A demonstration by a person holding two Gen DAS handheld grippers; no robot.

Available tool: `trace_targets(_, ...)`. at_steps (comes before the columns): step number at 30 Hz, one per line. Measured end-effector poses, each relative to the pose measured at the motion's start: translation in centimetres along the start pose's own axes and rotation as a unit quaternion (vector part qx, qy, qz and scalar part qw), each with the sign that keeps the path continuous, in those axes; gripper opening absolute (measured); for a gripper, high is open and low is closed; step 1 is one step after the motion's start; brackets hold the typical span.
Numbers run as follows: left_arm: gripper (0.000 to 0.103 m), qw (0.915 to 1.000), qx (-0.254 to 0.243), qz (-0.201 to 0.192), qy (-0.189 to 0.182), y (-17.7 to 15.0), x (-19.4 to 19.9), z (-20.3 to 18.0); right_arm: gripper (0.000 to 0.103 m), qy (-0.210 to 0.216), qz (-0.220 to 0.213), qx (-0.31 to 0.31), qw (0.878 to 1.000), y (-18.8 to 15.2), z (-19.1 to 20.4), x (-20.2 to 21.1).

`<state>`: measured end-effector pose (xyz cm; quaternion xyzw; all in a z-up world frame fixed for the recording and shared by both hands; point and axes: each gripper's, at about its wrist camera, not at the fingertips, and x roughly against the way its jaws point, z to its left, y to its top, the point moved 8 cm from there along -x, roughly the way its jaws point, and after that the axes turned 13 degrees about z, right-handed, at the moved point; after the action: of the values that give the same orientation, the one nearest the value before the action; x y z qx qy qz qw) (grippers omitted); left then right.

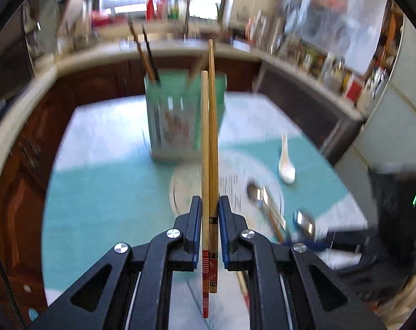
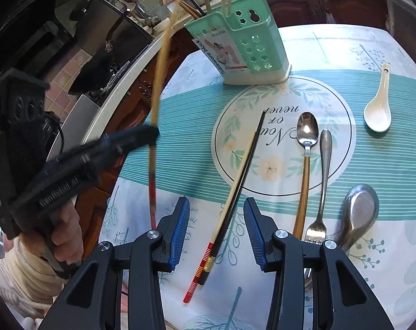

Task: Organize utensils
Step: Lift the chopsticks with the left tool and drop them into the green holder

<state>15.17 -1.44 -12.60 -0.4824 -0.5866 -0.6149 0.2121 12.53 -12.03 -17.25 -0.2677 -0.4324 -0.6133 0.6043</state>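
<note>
Nearest the left wrist camera: left gripper (image 1: pixel 210 220) clamped narrow on a pair of bamboo chopsticks (image 1: pixel 209 143), held near their red-banded ends, thin tips pointing up and forward toward the green utensil holder (image 1: pixel 180 115). Judged light, stiff and smooth, so apt to swivel or slide in a two-pad pinch; a grip nearer the middle would probably have steadied them better. Beyond, blurred: a white ceramic spoon (image 1: pixel 286 162) and metal spoons on the teal tablecloth (image 1: pixel 98 192), dark chopsticks already standing in the holder. Open air between tips and holder; countertop edge curved close behind. Nearest the right wrist camera: right gripper (image 2: pixel 216 233) spread about half wide, nothing pinched, poised over a crossed cream chopstick (image 2: pixel 232 200) and black chopstick (image 2: pixel 249 162) lying on the cloth. Thin and flat-lying, likely awkward to lift; best taken at the thicker decorated ends nearest the camera. To the right, a wood-handled teaspoon (image 2: pixel 306 137), fork (image 2: pixel 323 165), steel serving spoon (image 2: pixel 357 211) and the ceramic spoon (image 2: pixel 378 110), that last one judged breakable. Holder (image 2: pixel 246 44) at the far side, left gripper (image 2: pixel 153 133) raised at left with its pair; table edge just beside it, little room there.
</note>
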Motion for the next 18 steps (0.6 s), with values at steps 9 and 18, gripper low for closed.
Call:
trace_targets(9,0.009,0.9887,0.022,-0.147,0.018,12.9,4.9,2.4,0.042,-0.002,0.006,-0.022,1.0,-1.3,-1.6,0.2)
trace_targets(18,0.009,0.9784,0.055,-0.195,0.044,20.2,1.2,5.0,0.042,0.0,0.001,-0.027,1.0,0.7,-2.2,-0.2)
